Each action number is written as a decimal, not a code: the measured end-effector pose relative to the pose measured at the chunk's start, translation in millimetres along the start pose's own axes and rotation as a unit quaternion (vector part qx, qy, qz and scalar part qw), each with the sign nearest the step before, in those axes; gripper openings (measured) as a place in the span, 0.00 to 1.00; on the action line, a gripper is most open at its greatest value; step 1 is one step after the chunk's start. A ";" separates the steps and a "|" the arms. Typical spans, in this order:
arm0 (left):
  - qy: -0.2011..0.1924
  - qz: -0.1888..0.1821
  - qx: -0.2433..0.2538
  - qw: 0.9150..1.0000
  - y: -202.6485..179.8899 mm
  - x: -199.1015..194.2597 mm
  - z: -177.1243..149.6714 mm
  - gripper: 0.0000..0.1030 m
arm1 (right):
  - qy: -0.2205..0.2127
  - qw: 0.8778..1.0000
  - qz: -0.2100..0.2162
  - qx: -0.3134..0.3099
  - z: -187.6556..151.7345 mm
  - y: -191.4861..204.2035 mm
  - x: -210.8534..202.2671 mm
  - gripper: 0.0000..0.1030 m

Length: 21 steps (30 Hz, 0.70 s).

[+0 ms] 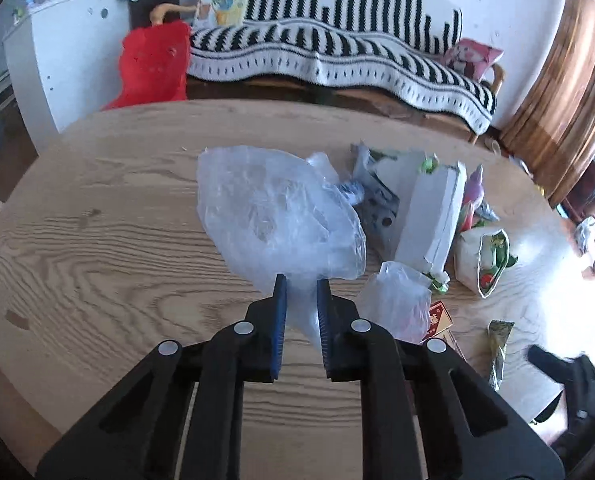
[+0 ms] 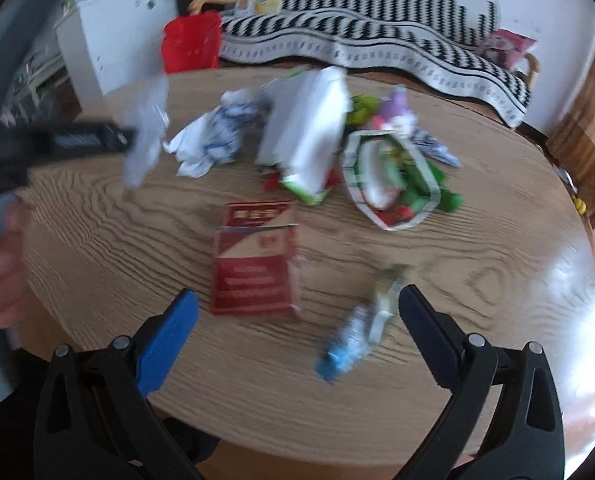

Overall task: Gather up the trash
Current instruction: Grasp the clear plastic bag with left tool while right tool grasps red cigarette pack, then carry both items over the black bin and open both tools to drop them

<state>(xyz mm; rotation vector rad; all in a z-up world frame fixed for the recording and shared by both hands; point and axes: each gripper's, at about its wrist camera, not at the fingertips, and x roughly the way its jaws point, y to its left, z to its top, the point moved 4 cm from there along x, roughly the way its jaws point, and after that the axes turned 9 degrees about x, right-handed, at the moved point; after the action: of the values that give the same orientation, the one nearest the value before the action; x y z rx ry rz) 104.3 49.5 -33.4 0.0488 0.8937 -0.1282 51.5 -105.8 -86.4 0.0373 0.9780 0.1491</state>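
The round wooden table (image 1: pixel 97 240) carries a heap of trash near its far side. A clear plastic bag (image 1: pixel 277 212) hangs above the wood, and the left gripper (image 1: pixel 301 280) is clamped on its lower end. The right gripper (image 2: pixel 297 300) has its jaws wide apart and holds nothing. Before it lie a red carton (image 2: pixel 253 260) and, smaller, a blue-white wrapper (image 2: pixel 357 332), both flat on the table.

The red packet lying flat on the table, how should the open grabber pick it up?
The red packet lies flat, so nothing sticks up to pinch. I'd bring the right gripper, jaws open, down from above and close across its two long side edges, which look narrower than the gap. The near edge, facing the gripper, looks slightly puffed and may lift first.
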 end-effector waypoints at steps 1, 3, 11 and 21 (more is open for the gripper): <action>-0.003 0.001 -0.002 1.000 4.0 -2.5 0.6 0.14 | 0.004 1.000 -0.001 -0.004 1.9 4.5 7.0 0.94; -0.008 0.005 -0.007 1.000 9.7 -5.5 3.5 0.14 | 0.009 1.000 -0.006 -0.009 6.4 10.5 21.7 0.92; -0.018 0.011 0.008 1.000 5.2 -9.2 10.2 0.14 | 0.002 1.000 0.021 -0.007 21.4 10.1 19.4 0.52; -0.041 -0.034 0.083 0.995 -94.5 -19.2 13.8 0.14 | -0.094 0.986 -0.042 0.133 18.6 -173.1 -82.8 0.52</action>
<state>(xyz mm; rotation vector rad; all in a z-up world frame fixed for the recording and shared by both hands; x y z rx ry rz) 90.6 -43.7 -8.7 0.1662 0.8009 -0.2655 40.2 -288.2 -24.9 0.2503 0.8037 -0.0623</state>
